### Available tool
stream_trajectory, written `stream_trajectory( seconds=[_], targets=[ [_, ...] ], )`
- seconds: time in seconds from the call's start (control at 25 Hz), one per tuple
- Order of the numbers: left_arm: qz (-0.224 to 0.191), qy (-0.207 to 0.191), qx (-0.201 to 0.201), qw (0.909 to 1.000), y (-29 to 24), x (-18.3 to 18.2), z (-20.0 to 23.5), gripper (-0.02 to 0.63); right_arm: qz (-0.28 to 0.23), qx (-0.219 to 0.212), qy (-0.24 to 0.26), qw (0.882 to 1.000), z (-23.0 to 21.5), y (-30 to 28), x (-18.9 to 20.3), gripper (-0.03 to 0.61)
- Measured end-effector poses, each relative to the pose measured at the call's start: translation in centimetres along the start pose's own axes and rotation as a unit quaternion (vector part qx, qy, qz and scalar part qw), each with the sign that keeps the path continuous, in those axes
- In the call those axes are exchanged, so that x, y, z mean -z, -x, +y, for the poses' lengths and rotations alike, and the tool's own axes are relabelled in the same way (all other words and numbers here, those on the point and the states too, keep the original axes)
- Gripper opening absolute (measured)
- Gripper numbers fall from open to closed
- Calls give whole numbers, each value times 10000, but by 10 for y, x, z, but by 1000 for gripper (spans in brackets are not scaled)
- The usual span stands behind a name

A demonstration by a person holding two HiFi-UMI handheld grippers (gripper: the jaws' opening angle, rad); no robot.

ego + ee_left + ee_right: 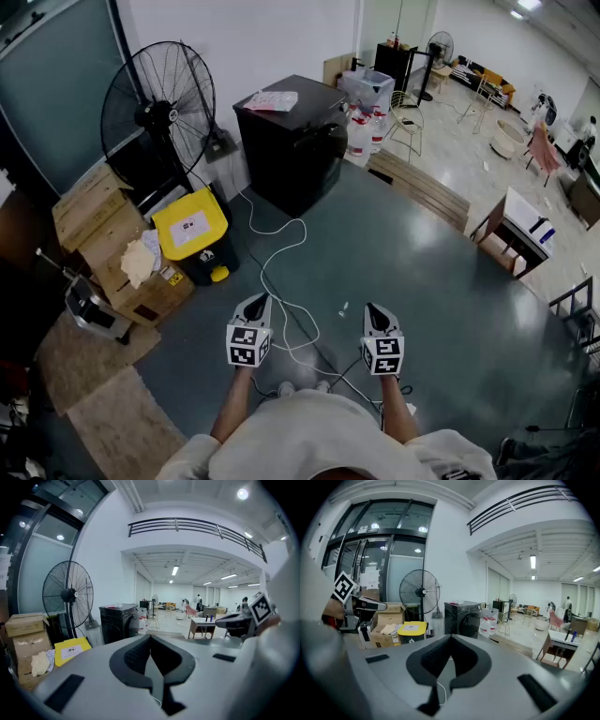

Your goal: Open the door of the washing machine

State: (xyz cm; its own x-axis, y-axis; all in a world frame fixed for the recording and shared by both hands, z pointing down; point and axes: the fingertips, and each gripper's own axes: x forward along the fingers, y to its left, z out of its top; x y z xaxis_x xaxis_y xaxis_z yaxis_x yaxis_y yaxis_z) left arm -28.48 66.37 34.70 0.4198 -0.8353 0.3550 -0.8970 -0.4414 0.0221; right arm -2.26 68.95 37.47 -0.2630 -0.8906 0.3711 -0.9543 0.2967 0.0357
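The black washing machine (291, 141) stands against the far wall with papers on its lid; its round front door (317, 148) looks closed. It also shows far off in the left gripper view (117, 620) and in the right gripper view (464, 618). My left gripper (260, 300) (150, 637) and right gripper (373, 309) (450, 638) hang side by side over the floor, well short of the machine. Both have their jaws together with nothing between them.
A large standing fan (159, 108), a yellow-lidded bin (192, 230) and cardboard boxes (94, 225) line the left. A white cable (281, 272) snakes over the dark floor toward the machine. Water bottles (361, 131), a low wooden platform (422, 187) and a small desk (520, 230) lie to the right.
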Motion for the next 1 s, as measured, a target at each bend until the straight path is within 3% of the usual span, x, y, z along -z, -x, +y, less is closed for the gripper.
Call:
stream_trajectory(
  seconds=[1.0],
  targets=[
    [286,51,-288,9992,-9,23,-54,8,-32,-282,182,9994,-45,13,22,-2]
  ],
)
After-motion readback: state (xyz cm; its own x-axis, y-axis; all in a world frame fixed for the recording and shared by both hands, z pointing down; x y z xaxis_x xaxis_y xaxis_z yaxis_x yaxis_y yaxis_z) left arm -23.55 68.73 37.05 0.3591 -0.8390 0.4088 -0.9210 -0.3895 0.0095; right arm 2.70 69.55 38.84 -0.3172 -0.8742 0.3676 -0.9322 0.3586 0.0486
